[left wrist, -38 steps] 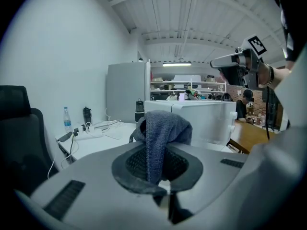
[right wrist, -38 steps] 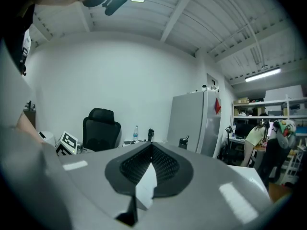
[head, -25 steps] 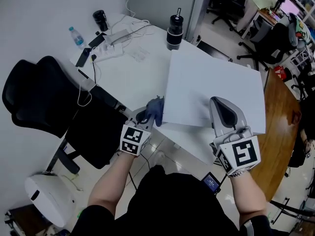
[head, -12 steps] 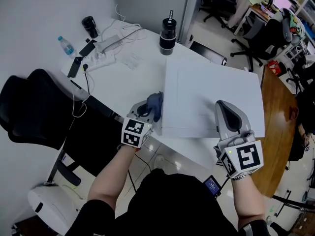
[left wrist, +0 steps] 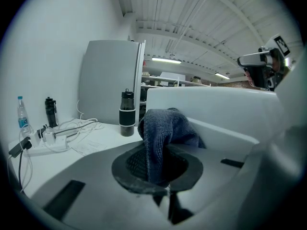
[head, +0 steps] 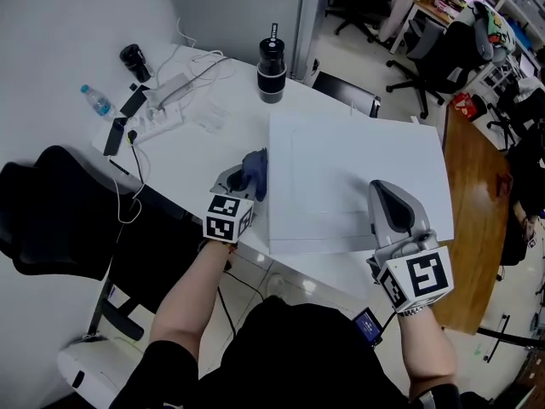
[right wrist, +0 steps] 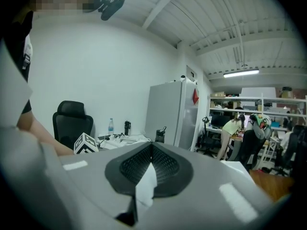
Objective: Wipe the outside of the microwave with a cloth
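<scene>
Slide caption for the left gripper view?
Left gripper holding a blue cloth beside the white microwave.

Grey left gripper (head: pixel 243 180), right gripper (head: pixel 385 192); black meshed pads (right wrist: pixel 129 169) at fingertips. White cube (head: pixel 419 279) with black square markers behind each one's fingers. Black short-sleeved shirt (head: pixel 289 356).

place: open-plan office | evidence: swivel chairs (head: pixel 51 220), white desk (head: pixel 200 147), power strip (head: pixel 157 113), workstations (head: pixel 426 11) behind
</scene>
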Tool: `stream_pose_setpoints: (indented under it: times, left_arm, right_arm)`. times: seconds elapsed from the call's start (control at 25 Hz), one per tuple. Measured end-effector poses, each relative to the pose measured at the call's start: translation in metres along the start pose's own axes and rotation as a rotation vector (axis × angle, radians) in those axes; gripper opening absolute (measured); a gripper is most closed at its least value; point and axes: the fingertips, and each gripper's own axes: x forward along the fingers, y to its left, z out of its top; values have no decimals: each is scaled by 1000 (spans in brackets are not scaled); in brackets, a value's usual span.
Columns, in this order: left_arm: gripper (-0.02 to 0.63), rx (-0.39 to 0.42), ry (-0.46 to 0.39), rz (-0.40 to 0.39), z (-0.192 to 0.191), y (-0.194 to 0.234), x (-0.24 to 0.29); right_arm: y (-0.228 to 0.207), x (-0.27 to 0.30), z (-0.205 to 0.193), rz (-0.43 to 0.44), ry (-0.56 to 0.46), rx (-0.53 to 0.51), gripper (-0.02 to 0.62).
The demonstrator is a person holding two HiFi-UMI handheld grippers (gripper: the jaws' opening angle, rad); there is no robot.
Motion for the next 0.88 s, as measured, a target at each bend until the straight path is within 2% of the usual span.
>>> stream_pose_setpoints:
  times: [0.88]
  left_arm:
    - [26,-41,41,46,10,42,57]
  right_arm:
    - [-40,-4,-6,-96,4,18,2]
